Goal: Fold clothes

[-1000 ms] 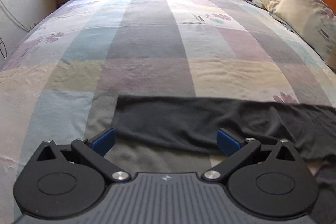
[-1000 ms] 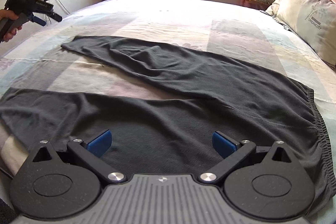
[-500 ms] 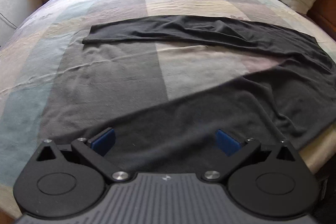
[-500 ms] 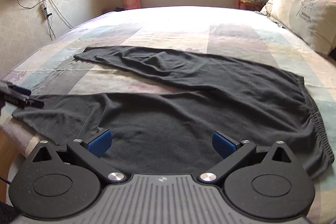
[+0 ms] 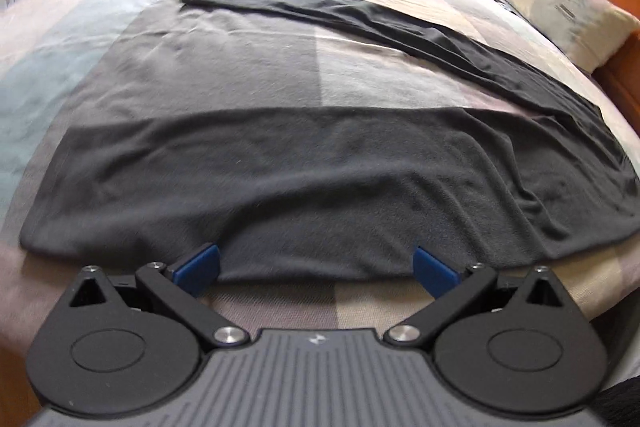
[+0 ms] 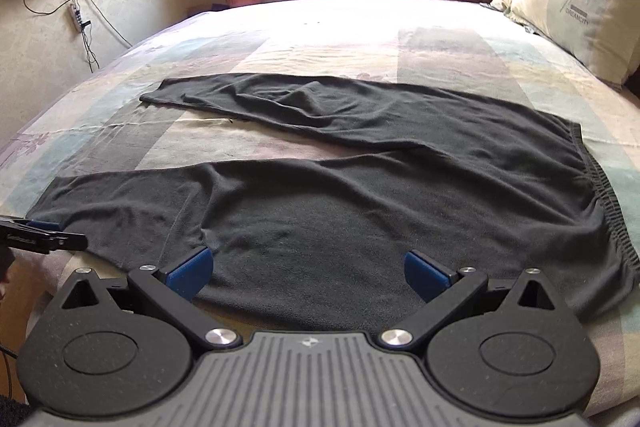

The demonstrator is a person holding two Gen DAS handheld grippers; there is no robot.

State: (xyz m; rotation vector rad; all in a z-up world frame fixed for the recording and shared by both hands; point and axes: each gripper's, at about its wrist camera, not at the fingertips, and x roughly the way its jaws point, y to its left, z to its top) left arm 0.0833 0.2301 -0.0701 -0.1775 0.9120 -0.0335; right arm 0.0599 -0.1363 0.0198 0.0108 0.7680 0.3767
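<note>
Bedding first: the bed (image 6: 360,39) with its patchwork cover carries everything, and a pillow (image 6: 572,7) leans at its head, well beyond the waistband of the trousers. Black trousers (image 6: 360,211) lie spread flat on the cover, the two legs splayed apart in a V with bare cover between them, and the elastic waistband (image 6: 600,187) lies at the end nearest the pillow.

The cloth looks like a soft, light knit: it sags into small wrinkles and would likely slump and stretch if lifted from one point only. It should not be slippery against the cover. My judgement is that the firm places to pinch are the gathered waistband and the leg hem (image 6: 44,211), where the fabric is doubled, taken at both ends together so the leg carries over evenly.

Left claw (image 5: 316,263) is spread wide, nothing between its blue pads, poised just over the near edge of the trousers' near leg. Right claw (image 6: 306,269) is likewise spread and empty, hovering over the trousers' seat, near the waistband.
</note>
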